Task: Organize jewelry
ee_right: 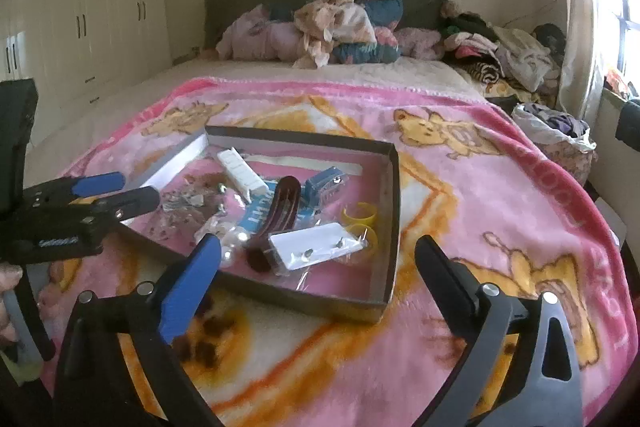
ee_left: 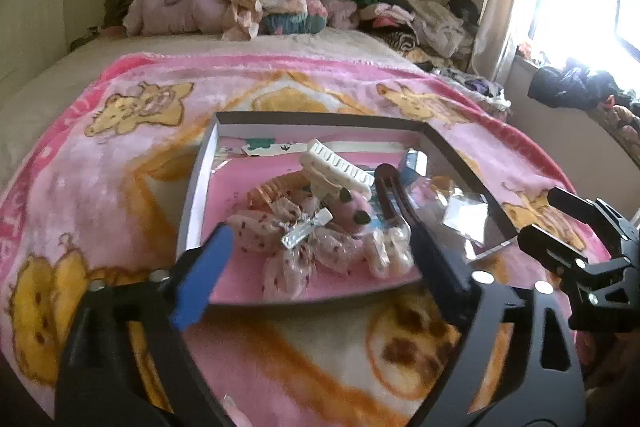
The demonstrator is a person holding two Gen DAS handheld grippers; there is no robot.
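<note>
We hold our left gripper [ee_left: 320, 259] and right gripper [ee_right: 320, 267] just short of the shallow box [ee_right: 394, 187] on the pink blanket [ee_right: 500, 187], fingers spread wide and empty. Inside the box lie hair clips, a white claw clip [ee_left: 336, 167], bows [ee_left: 288, 243] and yellow rings [ee_right: 360, 215].

text: white lettering on the side of the left claw [ee_right: 116, 193], too blurred to read | blanket [ee_right: 500, 195]: large pink letters along its edge, not legible as a word | elsewhere: none readable
</note>
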